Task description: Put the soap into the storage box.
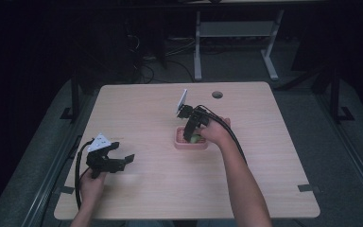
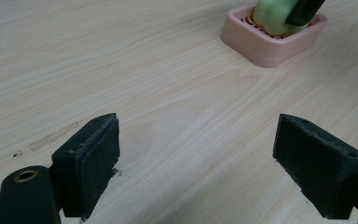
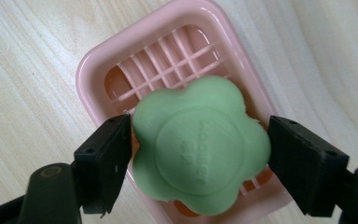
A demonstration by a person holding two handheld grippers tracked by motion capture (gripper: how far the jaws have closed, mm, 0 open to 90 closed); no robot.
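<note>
Green flower-shaped soap (image 3: pixel 199 148) sits over the pink dish (image 3: pixel 93 70), right gripper (image 3: pixel 199 154) jaws pressing its sides; likely firm, slippery, so grip the lobes. Left gripper (image 2: pixel 209 158) jaws wide.

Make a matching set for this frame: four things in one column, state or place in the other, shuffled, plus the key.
Things
1. soap
2. soap dish
3. left gripper
4. right gripper

States or places
A. pink, with a grid floor, near the table's middle
B. open, nothing between its jaws, over bare wood
C. green, flower-shaped, held over the dish
D. one jaw on each side of the soap

Pairs: 1-C, 2-A, 3-B, 4-D
</note>
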